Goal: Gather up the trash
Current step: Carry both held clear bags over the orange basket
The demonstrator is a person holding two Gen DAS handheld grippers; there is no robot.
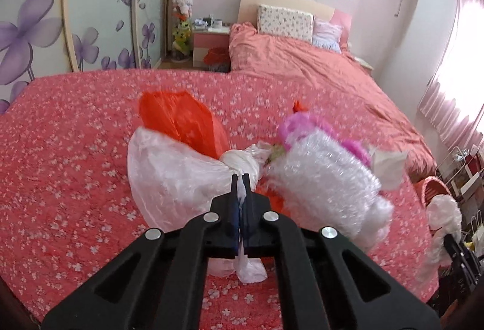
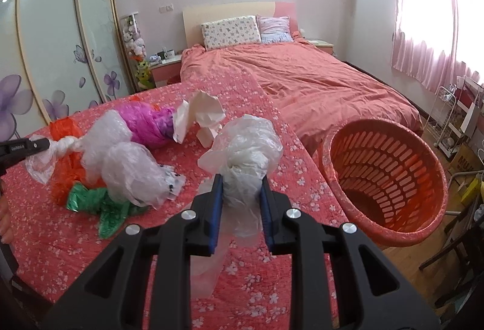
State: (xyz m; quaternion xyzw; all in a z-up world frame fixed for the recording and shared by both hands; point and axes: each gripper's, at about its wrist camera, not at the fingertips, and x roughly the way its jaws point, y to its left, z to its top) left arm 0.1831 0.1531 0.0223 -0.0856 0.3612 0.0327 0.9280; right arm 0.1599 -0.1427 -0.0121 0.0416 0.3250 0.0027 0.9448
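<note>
Your left claw (image 1: 241, 178) is pinching the knotted white bag (image 1: 169, 166) on the tabletop (image 1: 60, 148). Your right claw (image 2: 241, 178) is squeezing a crumpled clear bag (image 2: 245, 148), near the orange basket (image 2: 384, 178).

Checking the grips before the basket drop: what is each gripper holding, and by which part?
The left gripper pinches the knotted white plastic bag by its thin tail beyond the knot. The right gripper clamps the crumpled clear plastic bag around its bunched middle.

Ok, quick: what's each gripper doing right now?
Left gripper: shut on the knotted white bag.
Right gripper: shut on a clear bag wad, near the basket.
</note>
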